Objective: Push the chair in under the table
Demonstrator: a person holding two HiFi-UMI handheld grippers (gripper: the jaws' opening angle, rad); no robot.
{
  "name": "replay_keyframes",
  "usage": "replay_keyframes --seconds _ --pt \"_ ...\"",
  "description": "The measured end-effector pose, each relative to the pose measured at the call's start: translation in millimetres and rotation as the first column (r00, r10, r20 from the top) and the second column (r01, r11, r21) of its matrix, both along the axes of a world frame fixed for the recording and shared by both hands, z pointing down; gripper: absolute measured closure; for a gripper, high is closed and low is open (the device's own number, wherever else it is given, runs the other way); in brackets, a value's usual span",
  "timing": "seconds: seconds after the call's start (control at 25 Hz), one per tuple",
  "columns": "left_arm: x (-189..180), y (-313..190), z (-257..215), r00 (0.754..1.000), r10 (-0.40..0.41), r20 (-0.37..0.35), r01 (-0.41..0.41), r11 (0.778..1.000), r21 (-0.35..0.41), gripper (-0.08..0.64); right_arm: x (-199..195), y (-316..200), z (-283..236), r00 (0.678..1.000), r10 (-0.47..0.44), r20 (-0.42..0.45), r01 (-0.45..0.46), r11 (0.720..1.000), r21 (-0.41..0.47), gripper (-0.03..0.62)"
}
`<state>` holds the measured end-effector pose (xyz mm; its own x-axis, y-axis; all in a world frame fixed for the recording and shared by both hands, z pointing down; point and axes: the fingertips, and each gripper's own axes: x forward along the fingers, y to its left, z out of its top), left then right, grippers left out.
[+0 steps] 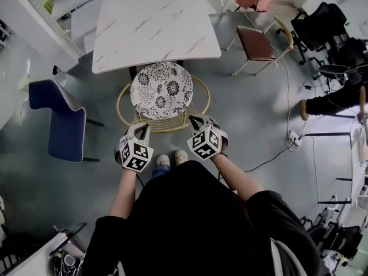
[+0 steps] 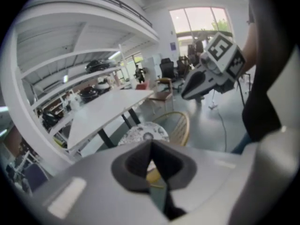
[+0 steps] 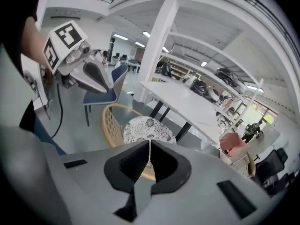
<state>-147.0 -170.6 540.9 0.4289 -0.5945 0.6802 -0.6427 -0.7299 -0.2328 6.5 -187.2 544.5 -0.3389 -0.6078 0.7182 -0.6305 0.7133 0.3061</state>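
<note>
Both tongs are closed tight with nothing between their pads. From the head view, the left tongs (image 1: 140,132) and the right tongs (image 1: 199,121) are held side by side in front of the person, both tilted downward. Just beyond their tips is the curved rattan back of the chair (image 1: 161,89). Its round, flower-patterned seat lies ahead of them, with its far edge tucked under the near edge of the white counter (image 1: 155,25). A pair of light shoes (image 1: 172,158) is on the floor just behind the tongs. A blue chair (image 1: 57,119) stands well off to the left of the left tongs.

In the left gripper view, the left tongs (image 2: 151,150) show their dark pads meeting along a thin line, holding nothing. The chair (image 2: 146,134) sits below and beyond the tips, apart from them, with its rattan back to the right of the seat. The counter (image 2: 108,109) stretches away behind it. The right tongs (image 2: 186,93) hang in the air to the upper right, clear of everything.

In the right gripper view, the right tongs (image 3: 149,159) are likewise pressed together and empty. The chair (image 3: 147,128) lies past the tips without touching them, its seat against the counter (image 3: 187,104). The left tongs (image 3: 104,87) are to the upper left, with the blue chair (image 3: 101,96) behind them.
</note>
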Motion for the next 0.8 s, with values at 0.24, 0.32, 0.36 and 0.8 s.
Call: replay_keyframes --seconds 0.24,0.32,0.36,0.8 --pt "-5.7 -25.3 -111.4 0.963 -0.147 -0.227 0.187 0.968 0.17 0.552 -4.7 -19.1 -104.4 0.932 0.167 0.322 -0.218 0.967 0.13 0.571" --pt "-7.4 -27.5 -145.6 0.937 -0.176 -0.301 0.246 0.945 0.214 0.552 -4.8 -22.2 -141.7 0.897 0.175 0.407 -0.265 0.948 0.177 0.571" --pt "-8.5 -27.8 -160.6 0.923 -0.189 -0.336 0.276 0.933 0.232 0.552 -4.6 -23.3 -160.3 0.878 0.174 0.446 -0.287 0.937 0.199 0.571" --pt "-10.1 -11.2 -261.7 0.868 -0.172 -0.466 0.388 0.822 0.417 0.552 -12.8 -4.0 -272.9 0.804 0.062 0.591 -0.337 0.867 0.367 0.571"
